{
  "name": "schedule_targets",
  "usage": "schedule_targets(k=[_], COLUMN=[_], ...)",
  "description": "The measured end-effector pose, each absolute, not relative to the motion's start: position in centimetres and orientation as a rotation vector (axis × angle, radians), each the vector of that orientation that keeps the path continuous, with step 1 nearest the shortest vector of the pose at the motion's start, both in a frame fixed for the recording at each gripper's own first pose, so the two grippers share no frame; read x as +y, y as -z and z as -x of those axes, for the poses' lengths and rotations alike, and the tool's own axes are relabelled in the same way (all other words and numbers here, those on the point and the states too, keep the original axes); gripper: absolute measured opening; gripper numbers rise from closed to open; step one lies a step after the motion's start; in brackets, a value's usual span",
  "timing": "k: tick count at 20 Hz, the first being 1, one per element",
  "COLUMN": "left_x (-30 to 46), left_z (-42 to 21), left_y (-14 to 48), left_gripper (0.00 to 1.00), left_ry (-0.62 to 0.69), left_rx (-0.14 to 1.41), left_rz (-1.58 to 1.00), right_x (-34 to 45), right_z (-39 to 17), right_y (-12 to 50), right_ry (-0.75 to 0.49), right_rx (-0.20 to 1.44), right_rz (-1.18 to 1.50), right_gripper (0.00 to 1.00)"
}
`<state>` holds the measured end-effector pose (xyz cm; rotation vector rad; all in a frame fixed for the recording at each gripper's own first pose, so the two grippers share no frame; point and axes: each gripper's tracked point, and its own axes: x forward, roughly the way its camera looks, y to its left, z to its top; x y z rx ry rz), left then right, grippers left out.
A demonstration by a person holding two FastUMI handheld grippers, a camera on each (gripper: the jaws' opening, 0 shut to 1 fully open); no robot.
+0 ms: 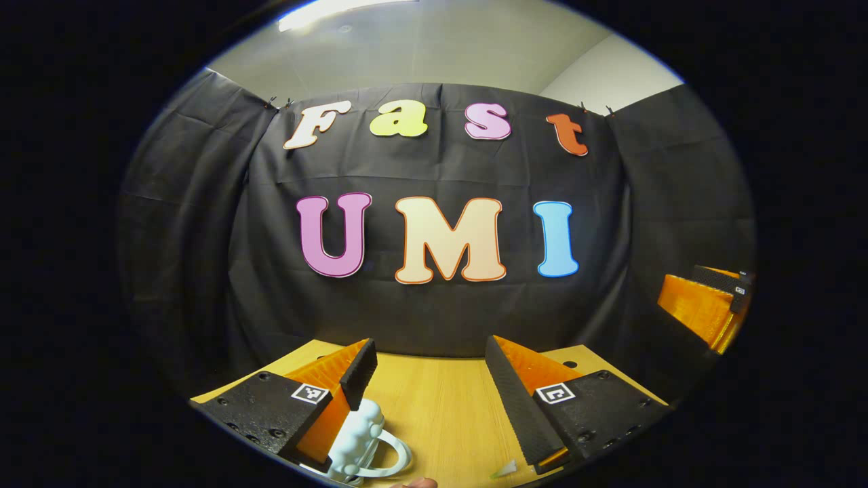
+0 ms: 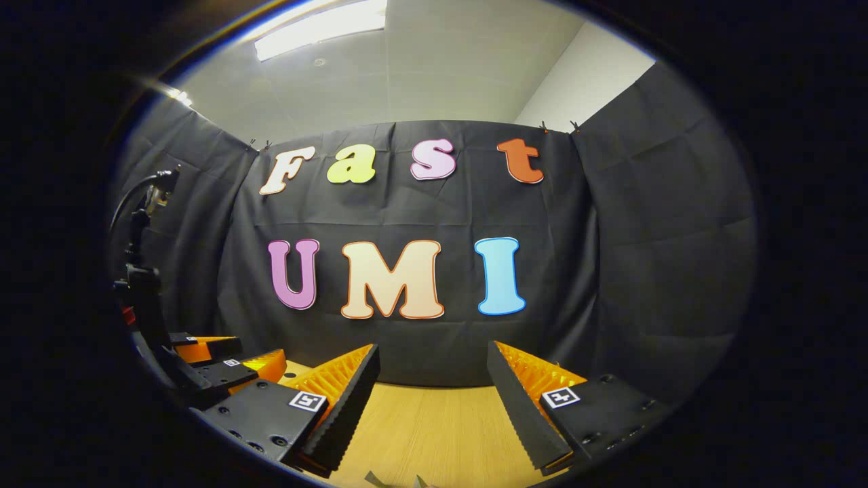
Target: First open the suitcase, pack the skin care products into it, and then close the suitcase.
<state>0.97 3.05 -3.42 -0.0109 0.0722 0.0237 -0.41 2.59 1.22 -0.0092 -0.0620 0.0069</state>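
In the left gripper view my left gripper (image 1: pixel 428 379) is open above the wooden table (image 1: pixel 447 407), with nothing between its fingers. A white bumpy item with a looped handle (image 1: pixel 363 437) lies on the table just below its left finger (image 1: pixel 356 379); whether they touch I cannot tell. My right gripper (image 1: pixel 705 305) shows at the far right, raised. In the right gripper view the right gripper (image 2: pixel 432 386) is open and empty over the table (image 2: pixel 427 427). The left gripper (image 2: pixel 224 366) is low at the left there, with its camera mount (image 2: pixel 139 271) above it.
The black cloth wall (image 1: pixel 434 318) stands close behind the table's far edge. A small pale scrap (image 1: pixel 505 468) lies on the wood near the left gripper's right finger. A fingertip (image 1: pixel 413 482) shows at the bottom edge.
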Motion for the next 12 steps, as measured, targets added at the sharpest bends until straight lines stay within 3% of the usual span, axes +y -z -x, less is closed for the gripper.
schedule_targets(k=[12], left_x=[2.24], left_z=[-0.64], left_y=[2.99], left_gripper=[0.95], left_ry=[0.0], left_rx=[0.042], left_rz=[0.01], right_x=[3.07], right_z=[1.23], right_y=[-1.55], right_ry=[-0.016], right_rx=[-0.071], right_rz=[0.028], right_gripper=[0.99])
